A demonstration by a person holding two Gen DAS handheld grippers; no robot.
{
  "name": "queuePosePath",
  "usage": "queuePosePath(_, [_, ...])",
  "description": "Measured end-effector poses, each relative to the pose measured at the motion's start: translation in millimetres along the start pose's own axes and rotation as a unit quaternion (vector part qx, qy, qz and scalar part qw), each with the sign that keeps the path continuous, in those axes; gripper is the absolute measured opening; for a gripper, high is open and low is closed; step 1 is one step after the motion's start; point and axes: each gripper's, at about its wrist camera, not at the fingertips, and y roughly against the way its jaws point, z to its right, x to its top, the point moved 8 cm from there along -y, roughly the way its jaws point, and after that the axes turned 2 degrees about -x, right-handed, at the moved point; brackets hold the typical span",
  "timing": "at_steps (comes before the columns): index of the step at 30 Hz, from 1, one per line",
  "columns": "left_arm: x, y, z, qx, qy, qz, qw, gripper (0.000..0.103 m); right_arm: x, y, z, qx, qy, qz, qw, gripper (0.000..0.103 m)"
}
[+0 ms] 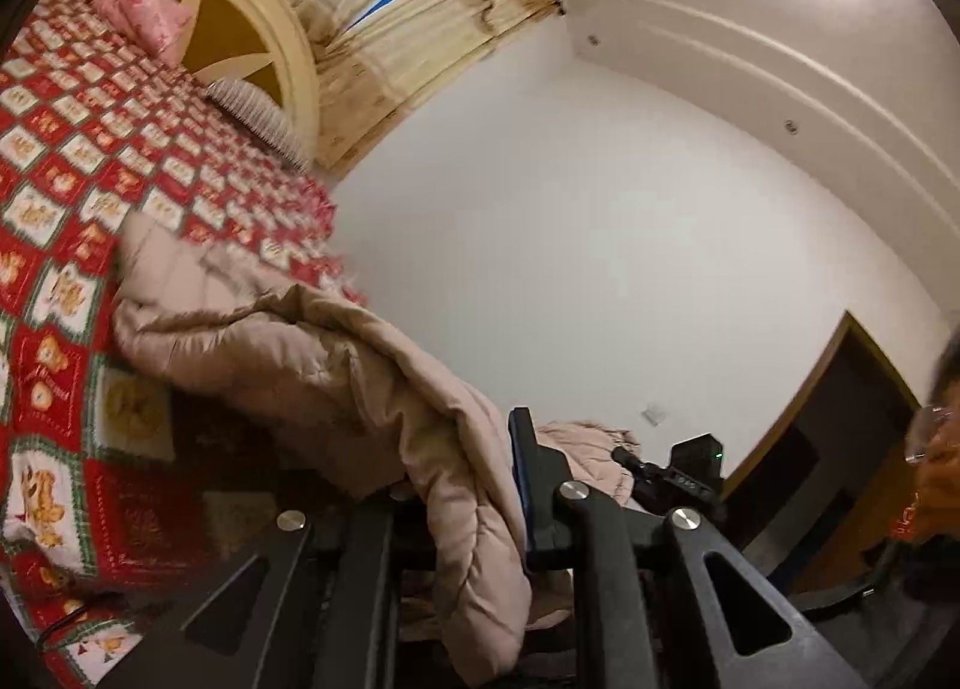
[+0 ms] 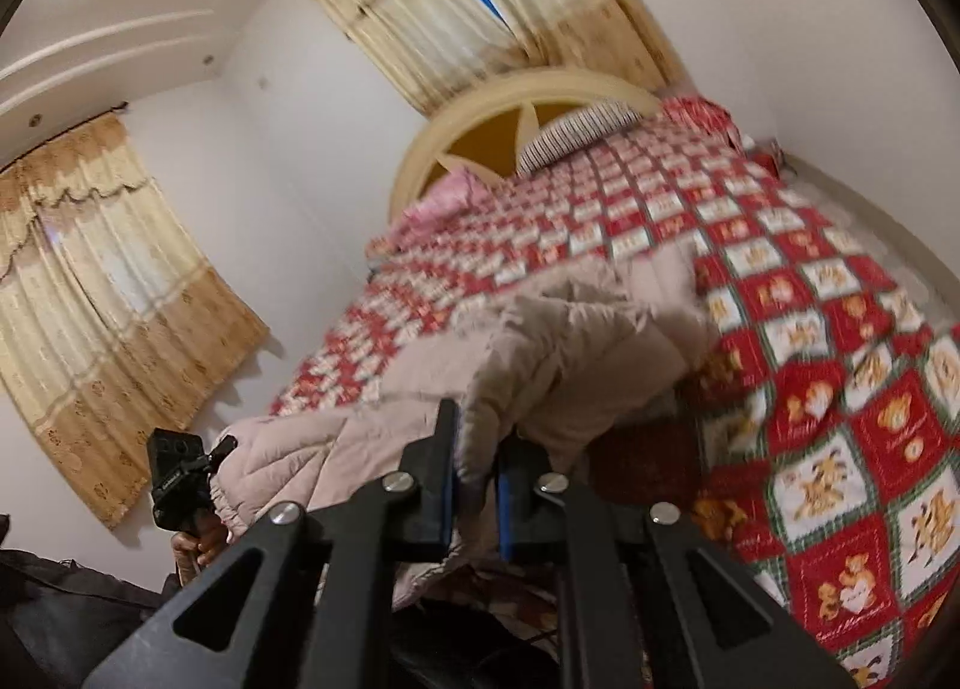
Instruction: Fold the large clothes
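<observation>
A large beige quilted coat (image 1: 288,341) lies partly on the bed, its near part lifted off the red patterned bedspread (image 1: 66,197). My left gripper (image 1: 474,509) is shut on a thick fold of the coat; the left finger is hidden behind the fabric. In the right wrist view the coat (image 2: 570,341) bunches up in front of me. My right gripper (image 2: 477,473) is shut on an edge of the coat between its blue pads. The left gripper (image 2: 180,479) shows at the lower left of the right wrist view, and the right gripper (image 1: 672,473) beyond the coat in the left wrist view.
The bed has a round cream headboard (image 2: 522,101), a pink pillow (image 1: 144,11) and a striped pillow (image 2: 576,131). Beige curtains (image 2: 102,293) hang on the walls. A brown door (image 1: 840,437) stands at the right. Dark bags (image 2: 60,617) lie at the lower left.
</observation>
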Motion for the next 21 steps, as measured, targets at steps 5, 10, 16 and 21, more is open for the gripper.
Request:
queuePosePath(5, [28.7,-8.0,-10.7,0.002,0.034,0.024,0.9991,0.014,28.4,14.6,-4.0,0.003,-0.004,0.05,0.999,0.013])
queuePosePath(10, [67.3,-36.7,-58.3,0.04,0.115,0.037,0.9919,0.014,56.6,-11.4,6.1,-0.012,-0.005,0.056,0.998,0.013])
queuePosePath(16, [120.8,-75.7,-114.4,0.084,0.153,0.062,0.9826,0.014,114.9,-77.0,24.5,-0.043,0.012,0.062,0.997,0.013])
queuePosePath(21, [147.8,-125.3,-179.4,0.136,0.197,0.073,0.9683,0.014,153.0,-151.0,55.4,-0.089,0.017,0.06,0.994,0.013])
